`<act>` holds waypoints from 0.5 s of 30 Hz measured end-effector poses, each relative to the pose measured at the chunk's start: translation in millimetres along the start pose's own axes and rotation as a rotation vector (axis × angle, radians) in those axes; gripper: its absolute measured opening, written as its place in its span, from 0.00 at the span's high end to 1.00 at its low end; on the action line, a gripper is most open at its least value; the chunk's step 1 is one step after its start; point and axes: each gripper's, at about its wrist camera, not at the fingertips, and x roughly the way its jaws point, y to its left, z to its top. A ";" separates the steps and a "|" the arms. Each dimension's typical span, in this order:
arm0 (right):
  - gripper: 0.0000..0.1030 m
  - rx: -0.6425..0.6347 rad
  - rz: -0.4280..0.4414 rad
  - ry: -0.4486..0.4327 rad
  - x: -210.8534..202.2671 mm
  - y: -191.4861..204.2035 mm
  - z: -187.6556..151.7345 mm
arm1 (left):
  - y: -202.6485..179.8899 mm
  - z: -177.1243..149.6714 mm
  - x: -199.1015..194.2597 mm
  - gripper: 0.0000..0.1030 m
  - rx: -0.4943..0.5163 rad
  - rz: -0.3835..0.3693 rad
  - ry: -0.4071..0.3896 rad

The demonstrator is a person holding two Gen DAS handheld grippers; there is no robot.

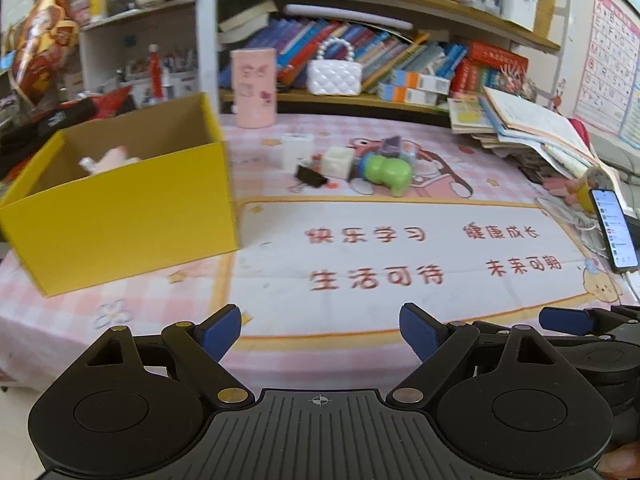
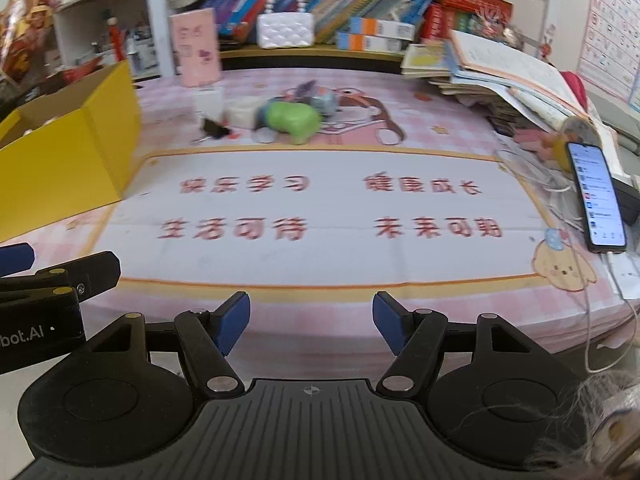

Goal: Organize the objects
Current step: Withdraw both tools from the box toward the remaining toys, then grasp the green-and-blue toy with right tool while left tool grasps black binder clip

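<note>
Toys waiting behind an open box

Cardboard, the yellow box (image 1: pixel 120 208) on the table's (image 1: pixel 360 312) left looks light and stiff. Beyond it, mid-table, lies the clutter: a green toy (image 1: pixel 386 172), probably smooth hard plastic, best pinched across its narrow waist; a white cube (image 1: pixel 338 162); a small black clip (image 1: pixel 311 177). Left gripper (image 1: pixel 320 334) and right gripper (image 2: pixel 311 326) hang wide-jawed, empty.

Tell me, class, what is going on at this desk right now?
A person holds two grippers over the desk mat, tidying up. The left gripper and right gripper are both open and empty. The yellow box already holds a pale toy; the green toy, white cube and binder clip are not yet boxed.
</note>
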 end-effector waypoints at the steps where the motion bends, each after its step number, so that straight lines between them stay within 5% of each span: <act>1: 0.36 0.005 -0.008 0.002 3.3 -5.0 3.3 | -3.0 2.8 4.8 0.14 0.003 -0.007 0.004; 15: 0.36 -0.018 0.020 -0.002 56.2 -33.5 61.5 | -26.3 53.3 62.6 0.14 -0.010 0.024 -0.005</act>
